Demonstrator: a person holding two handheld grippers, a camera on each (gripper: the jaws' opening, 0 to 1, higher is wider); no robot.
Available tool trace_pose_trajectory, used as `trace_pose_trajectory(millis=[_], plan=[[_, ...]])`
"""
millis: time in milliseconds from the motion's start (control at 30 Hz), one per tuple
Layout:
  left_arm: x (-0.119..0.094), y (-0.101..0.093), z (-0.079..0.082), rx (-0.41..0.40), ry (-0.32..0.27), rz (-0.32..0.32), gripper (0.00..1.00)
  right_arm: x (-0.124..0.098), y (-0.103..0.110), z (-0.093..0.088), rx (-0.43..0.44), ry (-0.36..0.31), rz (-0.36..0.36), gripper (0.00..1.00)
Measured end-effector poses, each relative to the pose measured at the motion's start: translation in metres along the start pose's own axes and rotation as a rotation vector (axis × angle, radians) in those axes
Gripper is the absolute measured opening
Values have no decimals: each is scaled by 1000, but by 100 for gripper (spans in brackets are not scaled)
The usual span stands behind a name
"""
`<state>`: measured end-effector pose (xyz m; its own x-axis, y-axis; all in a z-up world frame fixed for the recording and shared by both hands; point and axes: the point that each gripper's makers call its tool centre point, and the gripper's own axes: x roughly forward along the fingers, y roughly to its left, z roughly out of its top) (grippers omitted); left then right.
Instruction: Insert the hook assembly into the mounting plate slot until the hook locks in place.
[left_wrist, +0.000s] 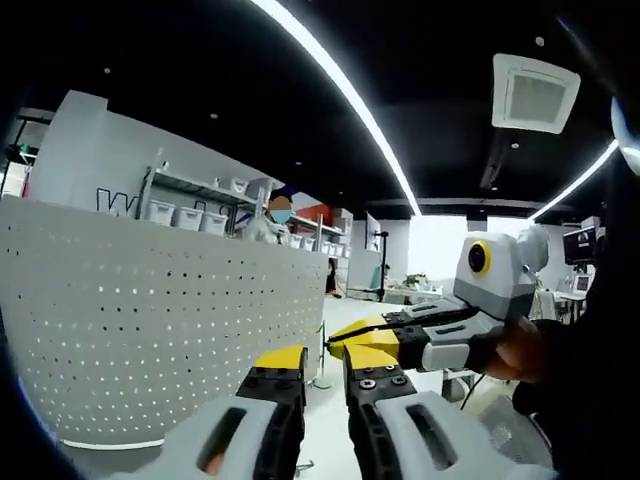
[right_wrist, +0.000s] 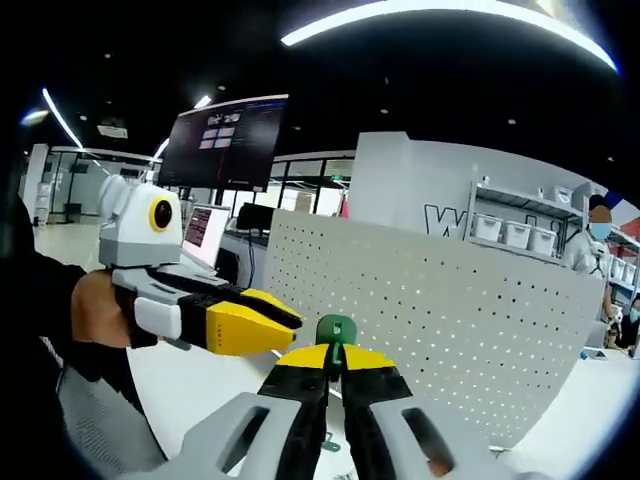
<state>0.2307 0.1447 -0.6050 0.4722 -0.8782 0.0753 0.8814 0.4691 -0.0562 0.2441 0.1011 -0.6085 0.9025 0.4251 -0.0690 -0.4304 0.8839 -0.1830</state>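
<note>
A white perforated mounting plate (left_wrist: 150, 330) stands upright on the table; in the right gripper view this plate (right_wrist: 430, 320) is straight ahead and to the right. My right gripper (right_wrist: 335, 358) is shut on a small green hook assembly (right_wrist: 336, 328) that sticks up between its yellow tips, short of the plate. In the left gripper view that right gripper (left_wrist: 345, 342) comes in from the right with a thin dark piece at its tips. My left gripper (left_wrist: 325, 360) has a narrow gap between its jaws and holds nothing. It appears beside the hook as the left gripper (right_wrist: 292, 320).
A white table (right_wrist: 200, 385) lies under both grippers. Behind the plate are shelves with white bins (right_wrist: 515, 232) and a standing person (left_wrist: 280, 212). A large dark monitor (right_wrist: 225, 140) hangs at the back left. A hand (left_wrist: 520, 350) grips the right tool.
</note>
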Motion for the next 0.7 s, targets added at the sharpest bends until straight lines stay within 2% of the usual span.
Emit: trace_pose_trajectory(millis=[67,133,167,267,367,467,567,700], plan=[[-8,2,-3,30,10,10,19,-2,-12,5,8,-16,-39,1],[-15,7,-10,95,31,45,23,-5,-26,9,15,-23,-80,1],[-19,9,-17,97,41,66,25,-6,-34,11,16,-17,-97,1],[-24,8,-29,47,55,65,31,-8,-53,19,33,-20,-140,1],[-28,6,-41,46,55,71,33,-6,-67,26,21,-19,-181,1],[-29,2,-58,54,85,84,36,0,-86,32,27,-20,-218,1],[-33,-2,-73,100,124,80,33,8,-100,35,40,-19,-244,1],[-34,1,-83,77,134,93,34,23,-114,36,42,-17,-265,1]])
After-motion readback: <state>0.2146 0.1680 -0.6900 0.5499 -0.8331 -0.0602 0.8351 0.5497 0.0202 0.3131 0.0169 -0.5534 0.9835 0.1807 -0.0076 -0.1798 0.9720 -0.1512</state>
